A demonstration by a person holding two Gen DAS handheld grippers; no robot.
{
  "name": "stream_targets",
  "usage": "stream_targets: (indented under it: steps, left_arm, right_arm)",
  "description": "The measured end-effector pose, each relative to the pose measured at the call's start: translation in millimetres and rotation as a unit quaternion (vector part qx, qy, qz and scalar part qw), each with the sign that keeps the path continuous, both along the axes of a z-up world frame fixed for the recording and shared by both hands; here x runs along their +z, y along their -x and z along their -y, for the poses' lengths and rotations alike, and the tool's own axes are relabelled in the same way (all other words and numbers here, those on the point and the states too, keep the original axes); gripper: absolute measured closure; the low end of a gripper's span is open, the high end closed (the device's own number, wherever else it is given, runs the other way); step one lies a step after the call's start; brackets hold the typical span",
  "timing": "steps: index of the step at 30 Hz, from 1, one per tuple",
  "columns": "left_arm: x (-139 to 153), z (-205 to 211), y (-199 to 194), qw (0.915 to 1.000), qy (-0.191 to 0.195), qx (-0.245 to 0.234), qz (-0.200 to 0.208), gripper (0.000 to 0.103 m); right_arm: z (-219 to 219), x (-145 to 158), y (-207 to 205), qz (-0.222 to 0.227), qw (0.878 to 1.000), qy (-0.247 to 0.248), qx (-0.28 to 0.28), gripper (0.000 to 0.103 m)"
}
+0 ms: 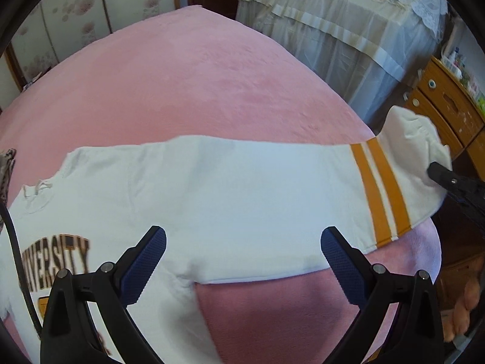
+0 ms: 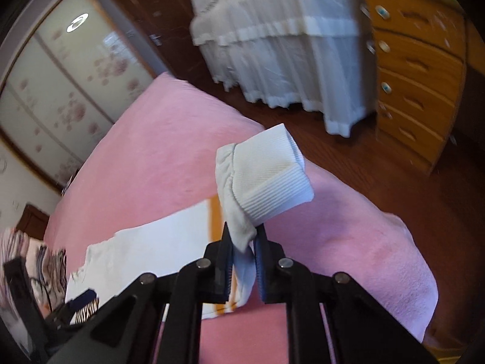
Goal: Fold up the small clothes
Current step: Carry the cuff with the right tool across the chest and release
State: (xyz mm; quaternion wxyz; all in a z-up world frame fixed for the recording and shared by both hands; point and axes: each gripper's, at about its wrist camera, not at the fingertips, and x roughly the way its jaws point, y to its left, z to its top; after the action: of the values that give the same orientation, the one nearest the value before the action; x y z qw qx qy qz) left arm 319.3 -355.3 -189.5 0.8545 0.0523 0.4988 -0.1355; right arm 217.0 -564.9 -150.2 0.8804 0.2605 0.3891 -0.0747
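Observation:
A white sweatshirt (image 1: 236, 188) with brown "UNIVERSITY" lettering lies on a pink bed (image 1: 188, 85). Its sleeve stretches right, with two orange stripes (image 1: 382, 191) near the cuff. My left gripper (image 1: 244, 254) is open, hovering just above the sleeve near the armpit. My right gripper (image 2: 244, 242) is shut on the sleeve end just below the ribbed white cuff (image 2: 266, 176), lifting it off the bed; it shows at the right edge of the left wrist view (image 1: 445, 179).
A white-draped piece of furniture (image 1: 348, 21) stands beyond the bed. A wooden chest of drawers (image 2: 415, 69) is at the right. Patterned clothes (image 2: 36, 261) lie at the bed's left. Dark wooden floor (image 2: 348, 157) borders the bed's right edge.

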Motion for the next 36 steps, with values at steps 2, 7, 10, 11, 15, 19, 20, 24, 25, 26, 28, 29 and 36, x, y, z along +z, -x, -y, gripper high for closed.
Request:
stream_targets:
  steps: [2,7,10,11,15,19,20,24,25,26,28,29,36]
  left_arm:
    - [7.6,-13.4,-0.4,0.9999,-0.005,0.012,0.006,0.002]
    - [28.4,-63.7,4.7,0.9985,-0.028,0.041,0.024,0.002]
    - [42.0,-103.7,12.7,0.9960,-0.044,0.064,0.044,0.002]
    - [46.6,-121.7,15.9,0.9948,-0.048,0.075,0.050,0.002]
    - [53.6,-188.8,25.7,0.9913,-0.039,0.116,0.049,0.002]
    - [47.0,-243.1,36.6,0.9895,-0.027,0.137,0.037,0.002]
    - [43.9,-258.2,39.1,0.9888,-0.025,0.143,0.035,0.002]
    - [22.3,-299.4,46.1,0.9845,-0.016,0.174,0.015,0.002]
    - [16.9,-305.0,46.8,0.9837,-0.015,0.179,0.009,0.002]
    - [10.9,-312.3,46.7,0.9829,-0.013,0.184,0.001,0.002]
    - [-0.5,-321.0,45.3,0.9817,-0.013,0.190,-0.010,0.002]
    - [-4.3,-322.9,45.3,0.9811,-0.013,0.192,-0.013,0.002]
    - [-30.7,-324.0,41.9,0.9824,0.010,0.180,-0.049,0.002]
  right_arm:
    - [-25.4,22.4,-1.6,0.016,0.999,0.020,0.031,0.091]
    - [-90.8,64.5,-4.8,0.051,0.992,0.042,0.110,0.091]
    - [-133.4,80.4,-5.9,0.068,0.984,0.042,0.160,0.091]
    - [-152.5,84.0,-7.1,0.073,0.980,0.040,0.180,0.091]
    - [-209.3,77.2,-14.0,0.072,0.969,0.033,0.232,0.091]
    - [-263.6,52.9,-21.6,0.055,0.960,0.028,0.274,0.091]
    - [-279.2,43.6,-21.8,0.051,0.957,0.034,0.284,0.091]
    - [-319.6,5.0,-28.6,0.024,0.948,0.058,0.313,0.091]
    - [-331.2,-5.5,-28.1,0.017,0.945,0.076,0.319,0.091]
    - [-343.5,-16.6,-27.6,0.009,0.941,0.092,0.325,0.091]
    - [-359.2,-34.4,-25.5,-0.002,0.936,0.118,0.333,0.091]
    - [-369.0,-43.2,-25.1,-0.008,0.932,0.133,0.336,0.091]
    - [-390.2,-61.7,-16.9,-0.018,0.914,0.190,0.359,0.075]
